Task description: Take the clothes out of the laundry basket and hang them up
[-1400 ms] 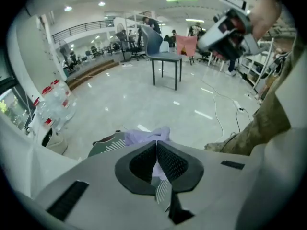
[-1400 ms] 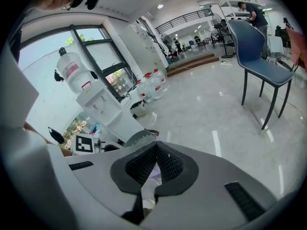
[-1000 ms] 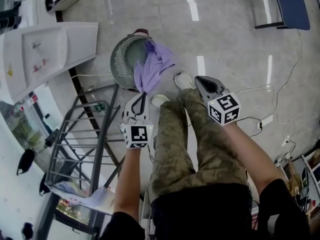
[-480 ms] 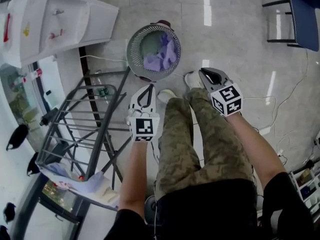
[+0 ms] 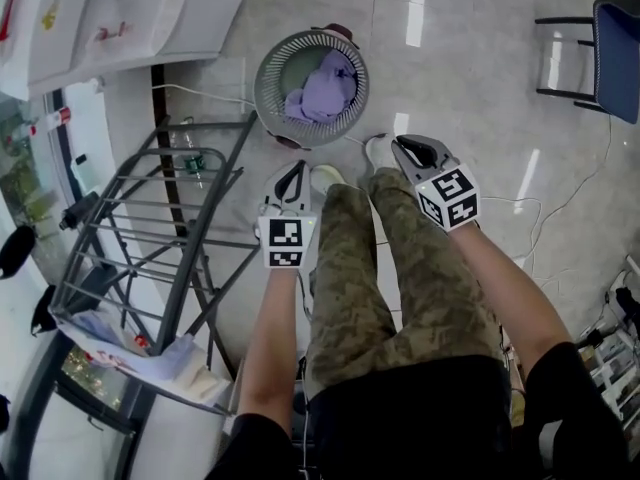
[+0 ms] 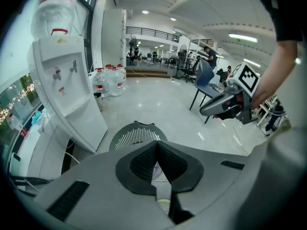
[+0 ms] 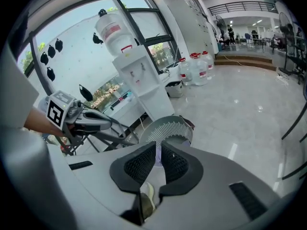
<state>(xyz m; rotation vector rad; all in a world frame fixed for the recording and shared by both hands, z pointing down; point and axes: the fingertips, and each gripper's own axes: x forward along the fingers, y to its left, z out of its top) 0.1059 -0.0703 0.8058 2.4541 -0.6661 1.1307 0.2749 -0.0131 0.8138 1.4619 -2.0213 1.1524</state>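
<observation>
A round grey laundry basket (image 5: 270,98) stands on the floor ahead of my feet, with purple clothes (image 5: 327,90) bunched inside it. My left gripper (image 5: 295,166) hovers just short of the basket's near rim, shut with nothing between its jaws. My right gripper (image 5: 400,144) hangs to the right of the basket, also shut and empty. In the left gripper view the basket's slatted rim (image 6: 136,134) shows above the left gripper (image 6: 156,146), with the right gripper (image 6: 211,110) off to the right. The right gripper view has the basket (image 7: 168,127) past the right gripper (image 7: 158,152).
A metal drying rack (image 5: 150,238) stands at the left, a garment draped on its low end. Behind it is a white water dispenser (image 5: 130,13). A blue chair (image 5: 615,33) is at the far right. Cables (image 5: 540,208) lie on the floor at the right.
The purple garment that hung over the basket's near rim toward my left gripper now lies inside the basket. Both grippers have rolled and stayed shut.
</observation>
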